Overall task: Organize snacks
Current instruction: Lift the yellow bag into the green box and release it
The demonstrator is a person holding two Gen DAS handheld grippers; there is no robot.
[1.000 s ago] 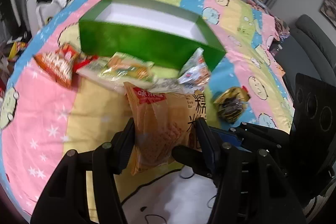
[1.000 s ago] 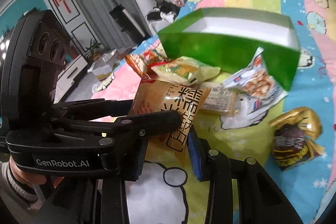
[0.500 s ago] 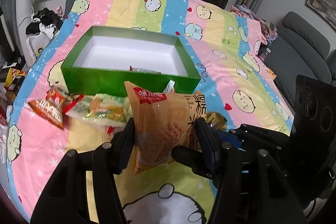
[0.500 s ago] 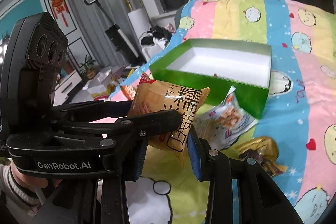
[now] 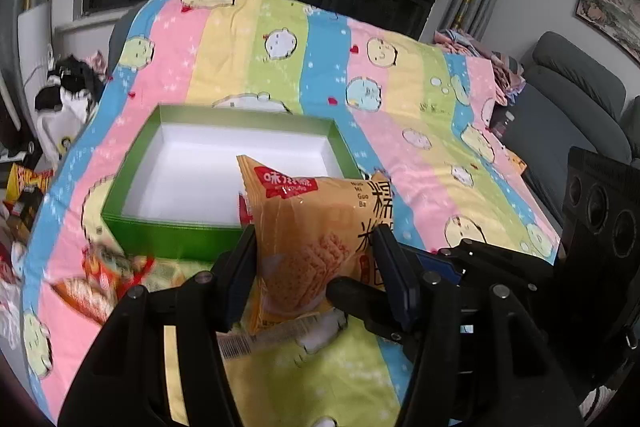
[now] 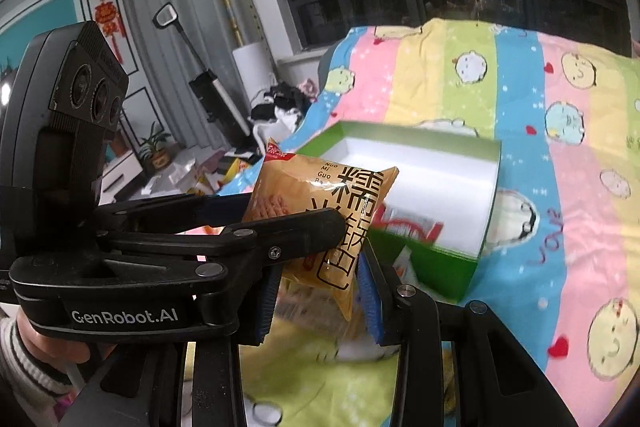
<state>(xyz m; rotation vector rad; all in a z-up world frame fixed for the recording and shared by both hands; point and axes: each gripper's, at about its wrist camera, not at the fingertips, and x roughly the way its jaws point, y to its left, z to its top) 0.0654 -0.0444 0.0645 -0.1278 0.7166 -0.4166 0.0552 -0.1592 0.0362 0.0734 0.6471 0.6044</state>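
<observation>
Both tools, left tool and right tool, clamping one orange snack bag; light, crinkly, slippery, crushable; gripping mid-body, gently.

Ahead of me the green box lies open-topped, its white floor mostly bare. Its near wall and the loose snack packets before it block a low path.

Snack packets left of the box — blurred, unreadable
</observation>
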